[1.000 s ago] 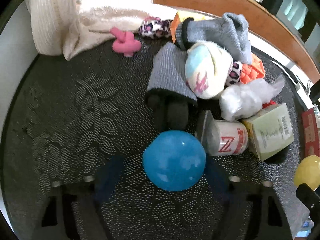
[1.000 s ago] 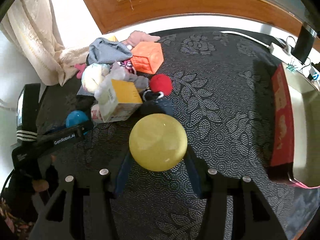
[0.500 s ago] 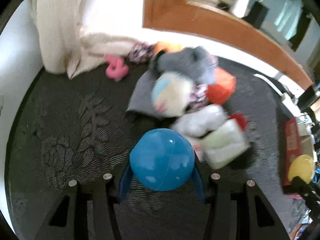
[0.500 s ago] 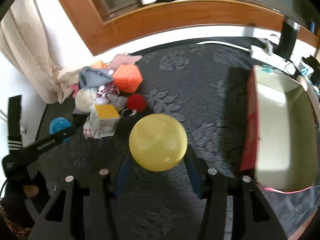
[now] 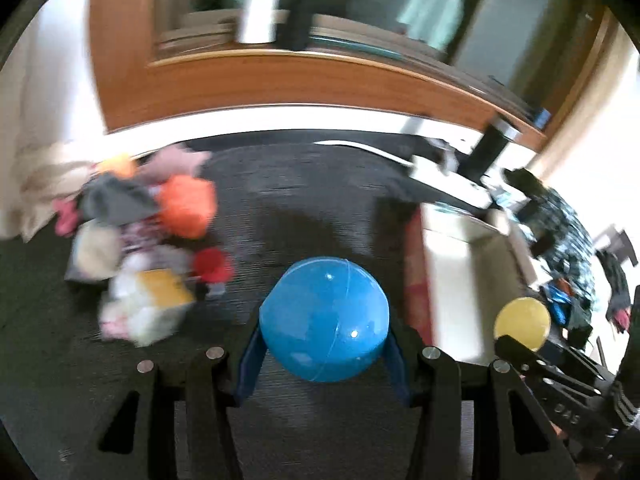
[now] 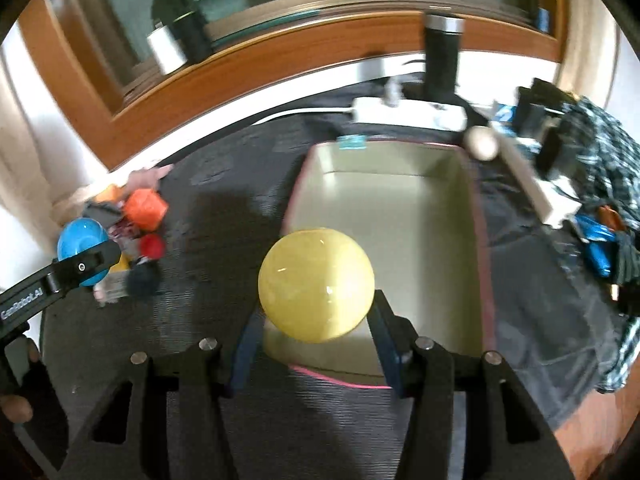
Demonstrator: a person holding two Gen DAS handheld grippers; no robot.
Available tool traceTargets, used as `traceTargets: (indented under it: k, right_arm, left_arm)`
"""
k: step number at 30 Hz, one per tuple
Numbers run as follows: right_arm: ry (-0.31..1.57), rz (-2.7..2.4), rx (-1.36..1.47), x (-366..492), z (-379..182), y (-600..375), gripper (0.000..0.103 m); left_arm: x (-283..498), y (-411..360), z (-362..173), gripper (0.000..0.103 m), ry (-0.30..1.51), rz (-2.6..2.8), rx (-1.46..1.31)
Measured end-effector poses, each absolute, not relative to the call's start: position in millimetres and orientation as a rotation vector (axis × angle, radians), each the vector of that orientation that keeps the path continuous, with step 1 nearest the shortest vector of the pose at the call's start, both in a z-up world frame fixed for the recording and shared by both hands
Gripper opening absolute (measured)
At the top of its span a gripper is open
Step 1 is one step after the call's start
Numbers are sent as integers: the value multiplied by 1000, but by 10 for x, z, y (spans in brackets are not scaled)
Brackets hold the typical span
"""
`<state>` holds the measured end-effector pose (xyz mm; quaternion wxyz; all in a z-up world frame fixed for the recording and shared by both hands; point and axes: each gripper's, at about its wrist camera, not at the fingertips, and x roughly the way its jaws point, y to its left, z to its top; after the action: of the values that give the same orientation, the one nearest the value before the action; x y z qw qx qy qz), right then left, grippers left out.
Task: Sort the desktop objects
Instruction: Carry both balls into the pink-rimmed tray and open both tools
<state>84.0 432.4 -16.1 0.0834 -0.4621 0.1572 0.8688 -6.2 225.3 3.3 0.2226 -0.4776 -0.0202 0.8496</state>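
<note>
The left gripper (image 5: 324, 354) clamps a glossy blue ball (image 5: 324, 320) with a faint seam — the box (image 5: 460, 264) lies at two o'clock. The right gripper (image 6: 316, 338) pinches a smooth pale-yellow ball (image 6: 316, 284) above the box's near rim.

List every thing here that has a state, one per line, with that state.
left gripper: shut on the blue ball, jaws just closed further
blue ball: gripped, lifted off the cloth
right gripper: shut on the yellow ball
yellow ball: gripped, over the box's near end
box: open-topped, nothing visible inside
toy pile: heaped, blurred
</note>
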Motion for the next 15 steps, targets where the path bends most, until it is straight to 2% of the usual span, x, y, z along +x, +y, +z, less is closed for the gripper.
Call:
traceTargets:
  k: [7,13,14,15]
  right_arm:
    - [447,2563,-1316,997,-104,4801,56]
    - [445,2574,-1292,1008,-70,5017,56]
    - [442,2582,-1282,996,-45,5034,56]
    - [438,2591,-1272,985,-19,5049,57]
  left_arm:
    - [112,3041,23,53,14,2245,-1290]
    - [184,3403,-20,54,59,2213,-1293]
    - [198,3440,-24,55,69,2210,-1296]
    - [213,3477,-27,63,81,2207,-1298]
